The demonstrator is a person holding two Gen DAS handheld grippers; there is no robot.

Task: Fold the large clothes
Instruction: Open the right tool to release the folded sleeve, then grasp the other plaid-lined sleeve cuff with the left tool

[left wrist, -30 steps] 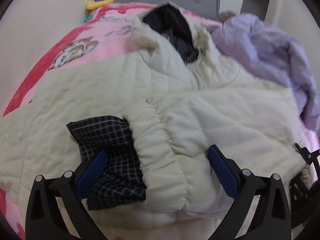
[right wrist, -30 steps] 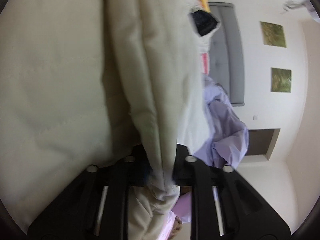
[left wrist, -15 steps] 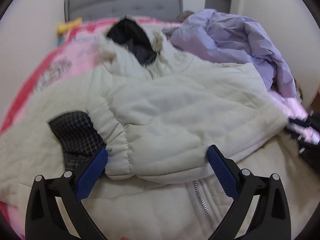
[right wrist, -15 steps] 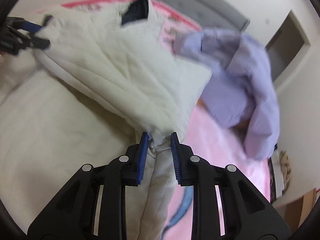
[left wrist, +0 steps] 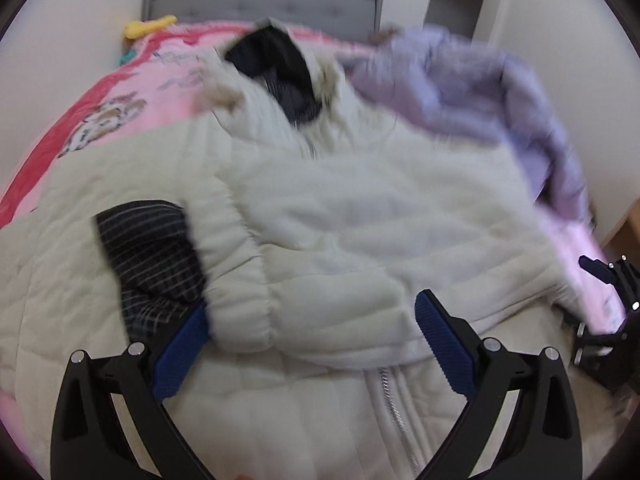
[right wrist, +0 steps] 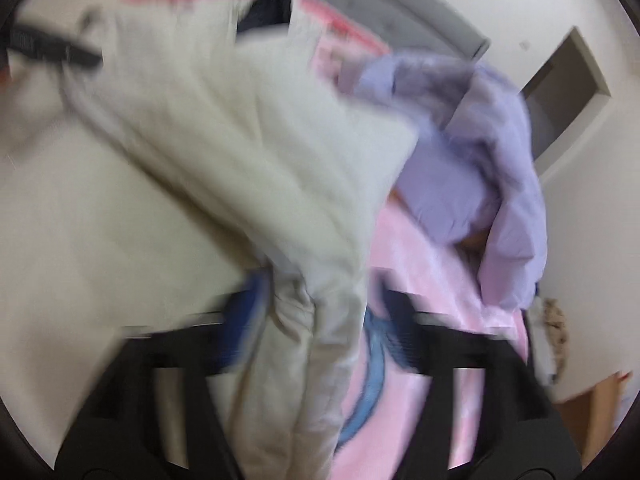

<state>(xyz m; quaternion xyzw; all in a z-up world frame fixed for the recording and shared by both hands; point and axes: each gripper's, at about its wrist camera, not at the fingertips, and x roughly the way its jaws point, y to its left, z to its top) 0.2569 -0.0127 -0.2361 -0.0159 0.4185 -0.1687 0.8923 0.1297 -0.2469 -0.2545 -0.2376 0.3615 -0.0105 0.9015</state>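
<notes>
Pink bed [left wrist: 132,92] under everything. Cream jacket [left wrist: 360,216] spread across it, sleeve folded over the front. Lilac coat [left wrist: 500,92] beside. Left claw [left wrist: 312,332] wide apart above the cuff. Right claw [right wrist: 320,312] just sprung apart, jacket fold between, blurred.

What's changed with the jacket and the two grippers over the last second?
The right gripper had the jacket's folded edge pinched; its fingers have just been opening, releasing the fabric, which lies loose between them. The sleeve now lies folded across the jacket. The left gripper stayed open over the cuff; the purple garment stayed put.
</notes>
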